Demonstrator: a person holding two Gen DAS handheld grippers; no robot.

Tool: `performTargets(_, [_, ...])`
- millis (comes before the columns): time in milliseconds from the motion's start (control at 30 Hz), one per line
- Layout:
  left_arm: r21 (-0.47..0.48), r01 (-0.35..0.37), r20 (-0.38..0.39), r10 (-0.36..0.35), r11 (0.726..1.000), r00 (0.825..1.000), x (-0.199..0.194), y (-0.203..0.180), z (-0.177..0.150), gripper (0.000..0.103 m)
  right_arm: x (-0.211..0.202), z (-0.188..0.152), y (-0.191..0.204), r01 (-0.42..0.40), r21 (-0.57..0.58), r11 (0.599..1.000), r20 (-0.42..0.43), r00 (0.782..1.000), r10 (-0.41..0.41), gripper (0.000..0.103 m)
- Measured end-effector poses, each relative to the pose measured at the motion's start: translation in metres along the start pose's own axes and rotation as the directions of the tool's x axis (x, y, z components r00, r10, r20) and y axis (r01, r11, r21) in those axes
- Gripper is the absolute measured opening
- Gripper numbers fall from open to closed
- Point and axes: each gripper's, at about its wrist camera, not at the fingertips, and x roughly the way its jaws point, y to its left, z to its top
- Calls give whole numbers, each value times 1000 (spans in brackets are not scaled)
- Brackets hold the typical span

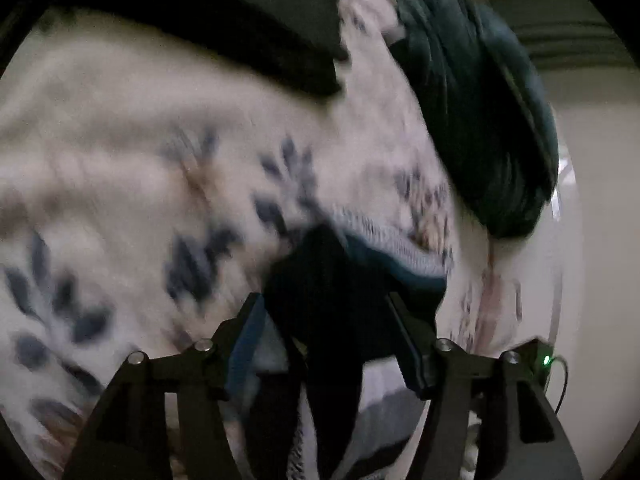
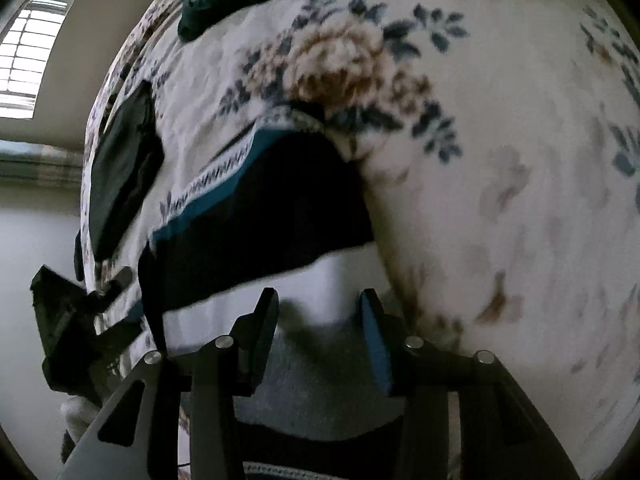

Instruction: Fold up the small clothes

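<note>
A small garment with black, white, grey and teal bands and a patterned trim (image 2: 256,208) lies on a white floral blanket (image 2: 480,160). My right gripper (image 2: 318,300) is open, its jaws wide apart over the garment's white and grey part. In the left wrist view the same garment (image 1: 332,280) bunches up between the jaws of my left gripper (image 1: 324,304), which are open around the black fabric. The left gripper also shows in the right wrist view (image 2: 76,320), at the garment's left edge.
A dark teal cloth (image 1: 480,128) is heaped on the blanket (image 1: 120,140) to the right. A flat black cloth (image 1: 248,32) lies farther back; it also shows in the right wrist view (image 2: 124,168). A window (image 2: 36,40) and bare wall stand beyond the bed.
</note>
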Motion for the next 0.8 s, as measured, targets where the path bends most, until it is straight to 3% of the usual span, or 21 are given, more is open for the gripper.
performTargets(33, [26,-36,11,36,999,999,4,-3,-4,44,1,-4,2,12,-11,1000,3,1000,-12,45])
performTargets(67, [63,-50,33,48,997,998,5,-8,-7,14,2,-7,3,27,-20,999,8,1000,-27,45])
performTargets(200, [104,-91,116,79,990,990,-16,-13,-8,13,-2,-13,1,20,-13,1000,14,1000,-20,45])
performTargets(300, [47,-81,84,77,996,994,-3,7,-2,14,-3,-17,2,46,-45,998,12,999,-46,44])
performTargets(433, [-5,-8,46,8,1000,999,-8,11,-6,29,-12,-24,-1,68,-52,996,8,998,-68,45])
performTargets(567, [2,-21,15,21,1000,1000,-25,2,-45,44,-29,-42,-15,53,-25,998,-1,999,-53,45])
performTargets(700, [51,-65,-40,67,997,997,-15,-3,-92,43,-35,-72,-31,66,-8,998,-30,997,-66,45])
performTargets(733, [71,-71,-33,73,995,997,-9,-3,-101,38,-34,-80,-35,84,-15,996,-40,996,-85,45])
performTargets(767, [87,-64,3,64,994,998,-9,-4,-107,16,-32,-87,-37,100,-20,995,-47,994,-101,45])
performTargets(800, [106,-98,47,94,989,995,-12,-6,-109,16,-31,-94,-40,113,-24,993,-52,992,-114,45])
